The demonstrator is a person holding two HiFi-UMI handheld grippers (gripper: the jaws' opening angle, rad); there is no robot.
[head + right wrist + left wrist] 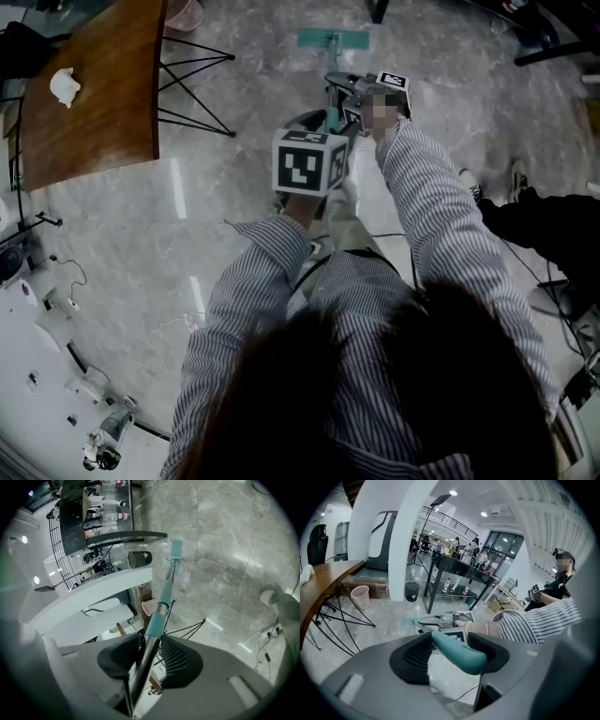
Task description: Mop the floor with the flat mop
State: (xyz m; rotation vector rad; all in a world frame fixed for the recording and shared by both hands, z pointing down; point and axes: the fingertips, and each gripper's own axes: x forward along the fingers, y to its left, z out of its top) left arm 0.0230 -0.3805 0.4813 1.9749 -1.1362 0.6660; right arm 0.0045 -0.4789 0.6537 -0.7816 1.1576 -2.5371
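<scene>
The flat mop's teal head (333, 39) lies flat on the grey marble floor ahead of me. Its pole (161, 602) runs back from the head (176, 549) through my right gripper (149, 656), whose jaws are shut on the metal shaft just below a teal collar. The teal grip end of the mop handle (459, 652) lies between the pads of my left gripper (454, 651), which is shut on it. In the head view the left gripper (314, 159) sits nearer me and the right gripper (370, 94) further down the pole. The right gripper (445, 619) also shows ahead in the left gripper view.
A wooden table (94, 84) on black wire legs (192, 84) stands at the left, with a crumpled white tissue (64, 86) on it. Another person's dark legs and shoes (525, 202) are at the right. A pink bin (360, 596), a black bin (411, 591) and a black shelf table (454, 573) stand further off.
</scene>
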